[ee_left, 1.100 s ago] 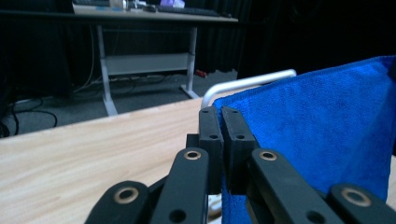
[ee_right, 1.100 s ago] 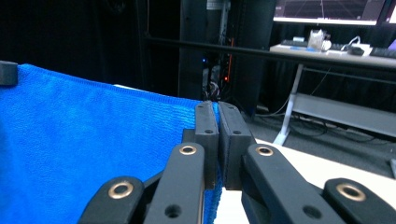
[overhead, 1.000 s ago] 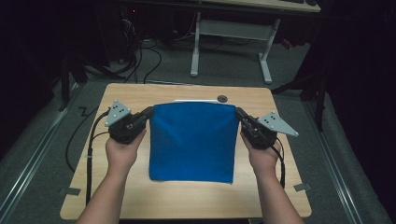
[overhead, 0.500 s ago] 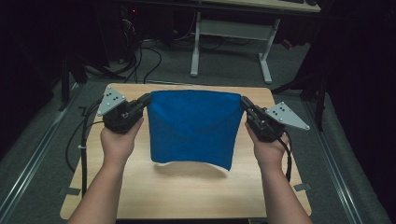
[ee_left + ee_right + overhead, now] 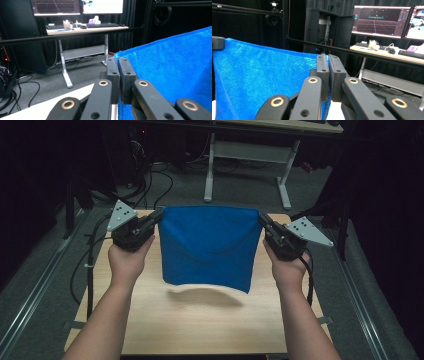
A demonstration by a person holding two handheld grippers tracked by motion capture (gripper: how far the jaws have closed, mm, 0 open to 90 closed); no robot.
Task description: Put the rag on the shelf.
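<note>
A blue cloth (image 5: 207, 247) hangs in the air above the wooden table (image 5: 200, 320), stretched between my two grippers by its top corners. My left gripper (image 5: 159, 216) is shut on the cloth's top left corner, and my right gripper (image 5: 261, 217) is shut on the top right corner. The cloth's lower edge floats free of the table and casts a shadow on it. In the left gripper view the jaws (image 5: 119, 72) pinch the blue cloth (image 5: 172, 67) at its edge. In the right gripper view the jaws (image 5: 327, 67) clamp the blue cloth (image 5: 262, 77), with the other gripper's tip (image 5: 217, 42) at far left.
A white-legged desk (image 5: 245, 150) stands beyond the table, with monitors (image 5: 379, 21) and a keyboard (image 5: 102, 25) on it. Cables (image 5: 150, 175) lie on the grey floor at the back left. Black cables trail from both grippers along the table's sides.
Both grippers have risen and moved away from me, lifting the blue cloth off the table. It lay flat one second ago and now hangs clear of the surface.
</note>
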